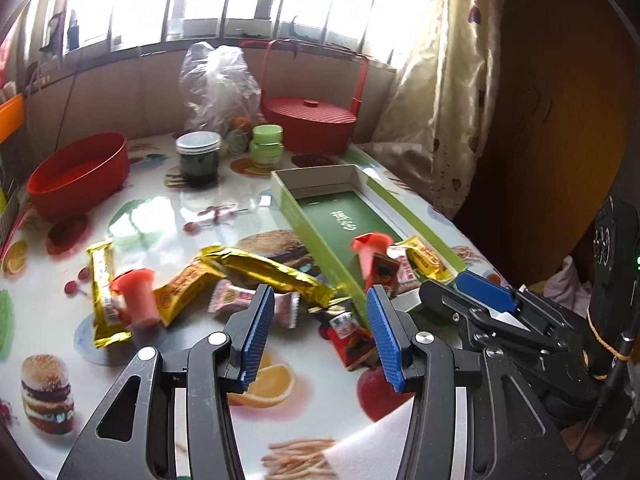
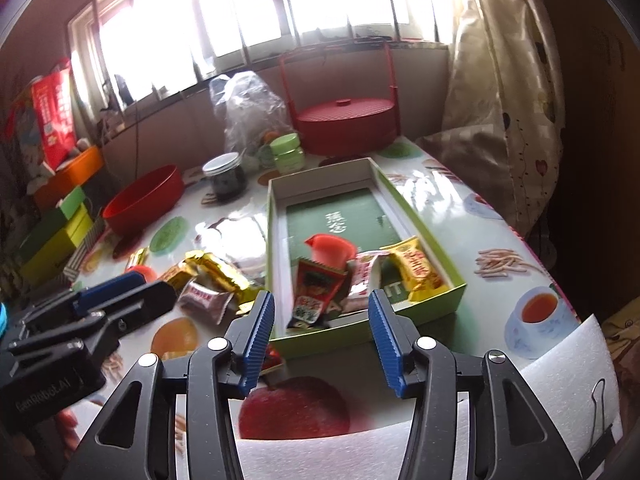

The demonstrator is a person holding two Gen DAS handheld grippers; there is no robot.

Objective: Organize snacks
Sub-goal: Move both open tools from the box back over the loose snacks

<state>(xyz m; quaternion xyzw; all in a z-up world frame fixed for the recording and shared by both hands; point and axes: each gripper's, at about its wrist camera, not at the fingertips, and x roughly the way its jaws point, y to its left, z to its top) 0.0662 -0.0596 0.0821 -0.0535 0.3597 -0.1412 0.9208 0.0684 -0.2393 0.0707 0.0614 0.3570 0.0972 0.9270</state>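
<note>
A: What carries it all?

B: The bench (image 2: 460,216), under a cloth printed with food. The green box (image 2: 276,240) lies open near its right edge, long side running away from both cameras.

A: What's inside?

B: At the near end: 1 pink cup (image 2: 330,250), 1 gold packet (image 2: 416,274) by the right wall, 1 white wrapper (image 2: 366,276), and 1 red sachet (image 2: 314,292) tilted against the cup.

A: And the right gripper (image 2: 321,338)?

B: Its jaws stand open with nothing between the pads; the red sachet lies just beyond them, inside the box's near wall.

A: The left gripper (image 1: 320,334)?

B: Jaws open too, gripping nothing. Beyond them on the bench, left of the box, lie a long gold bar (image 1: 272,270), another red sachet (image 1: 350,338), a wrapped candy (image 1: 256,300) and a second pink cup (image 1: 138,296).
</note>
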